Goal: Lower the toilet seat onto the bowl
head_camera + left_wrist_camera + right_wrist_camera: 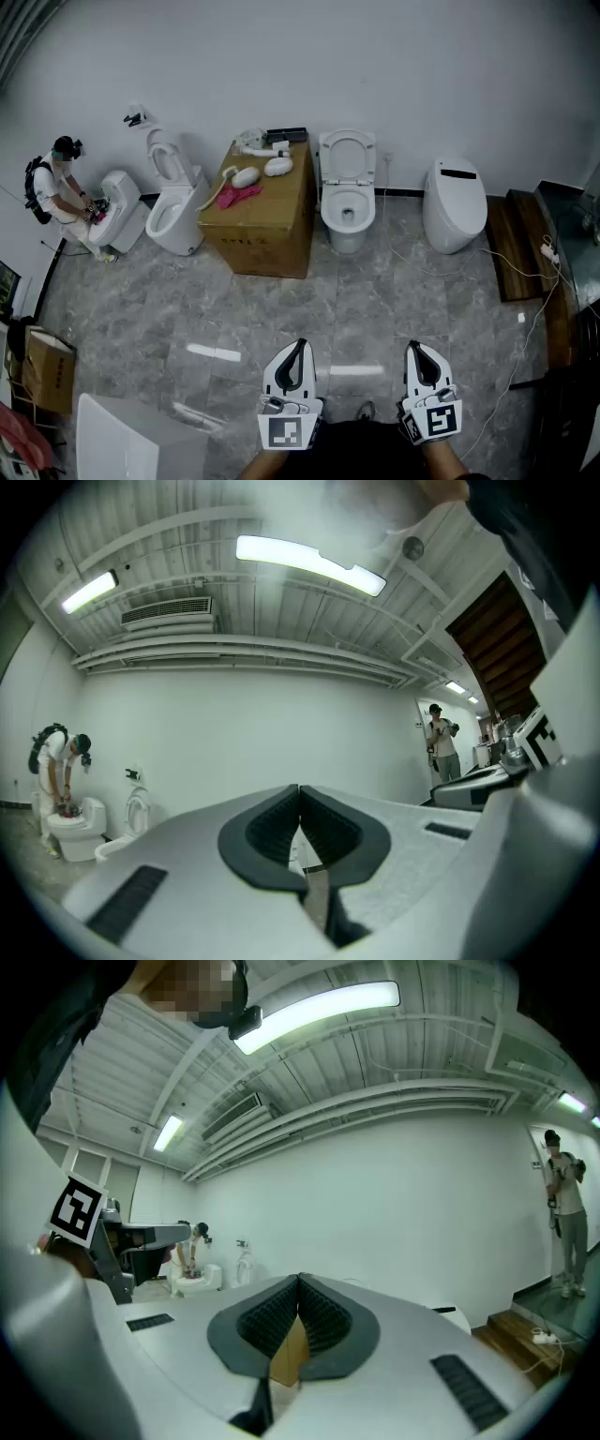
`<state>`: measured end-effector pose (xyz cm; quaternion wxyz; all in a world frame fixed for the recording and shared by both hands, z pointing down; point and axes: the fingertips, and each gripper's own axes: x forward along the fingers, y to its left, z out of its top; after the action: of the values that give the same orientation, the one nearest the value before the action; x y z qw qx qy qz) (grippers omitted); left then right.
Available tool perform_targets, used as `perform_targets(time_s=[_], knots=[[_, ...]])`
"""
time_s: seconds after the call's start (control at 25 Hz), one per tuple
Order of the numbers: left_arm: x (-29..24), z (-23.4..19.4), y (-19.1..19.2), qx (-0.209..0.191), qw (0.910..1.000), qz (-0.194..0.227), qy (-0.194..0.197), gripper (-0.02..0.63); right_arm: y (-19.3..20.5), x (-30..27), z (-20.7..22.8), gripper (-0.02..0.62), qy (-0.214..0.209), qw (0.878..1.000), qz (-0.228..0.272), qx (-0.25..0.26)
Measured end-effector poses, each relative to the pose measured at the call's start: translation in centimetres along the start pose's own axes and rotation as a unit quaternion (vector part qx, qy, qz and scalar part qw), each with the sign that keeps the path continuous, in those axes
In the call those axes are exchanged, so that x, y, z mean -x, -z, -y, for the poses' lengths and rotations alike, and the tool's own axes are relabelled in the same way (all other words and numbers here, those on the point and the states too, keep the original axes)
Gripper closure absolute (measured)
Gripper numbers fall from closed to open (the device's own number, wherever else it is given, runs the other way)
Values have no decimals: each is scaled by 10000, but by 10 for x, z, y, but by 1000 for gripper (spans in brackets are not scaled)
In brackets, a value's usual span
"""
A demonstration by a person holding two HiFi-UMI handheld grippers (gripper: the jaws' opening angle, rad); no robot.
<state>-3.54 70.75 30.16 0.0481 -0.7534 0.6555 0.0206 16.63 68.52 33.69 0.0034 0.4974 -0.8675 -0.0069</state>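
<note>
A white toilet stands against the far wall in the head view, its seat and lid [347, 157] raised upright above the open bowl [348, 214]. My left gripper [298, 346] and right gripper [417, 347] hover low in front of me, far from that toilet, pointing towards it. Both are shut with nothing between the pads. In the left gripper view the left gripper [299, 790] has its jaws pressed together. In the right gripper view the right gripper [299, 1280] looks the same, with a brown box showing behind its tips.
A big cardboard box [268, 222] with white parts and a pink cloth stands left of the toilet. Further left is another open toilet [174, 214]. A person [54, 187] crouches at a third. A closed oval toilet [455, 202], wooden platform [523, 246] and cables lie right.
</note>
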Motion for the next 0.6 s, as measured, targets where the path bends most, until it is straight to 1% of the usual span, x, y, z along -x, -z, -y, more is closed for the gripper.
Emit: perform_targets(time_s=[0.08,0.12,0.24,0.28,0.4,0.52,0.6], knots=[[-2,1,-1,35,9999,88,-40,597,1,0,1,571,-17,10000,7,2],[-2,2,2,15,10000,37,-29,597,1,-1,2,571,-28,10000,7,3],[1,10,18,-182,9992,-326,107,597,3,-1,4,571,-73,10000,-5,8],[0,12,18,-213,9991,-340,132,597,3,0,6,571,-81,10000,-14,6],[-6,19,7,-158,9998,-33,139,597,2,1,12,571,-69,10000,0,-46],[-7,27,14,-166,9994,-278,128,597,-1,4,19,571,-64,9998,123,-134],[-10,35,8,-122,9996,-194,132,597,-1,7,25,571,-99,9998,156,-114]])
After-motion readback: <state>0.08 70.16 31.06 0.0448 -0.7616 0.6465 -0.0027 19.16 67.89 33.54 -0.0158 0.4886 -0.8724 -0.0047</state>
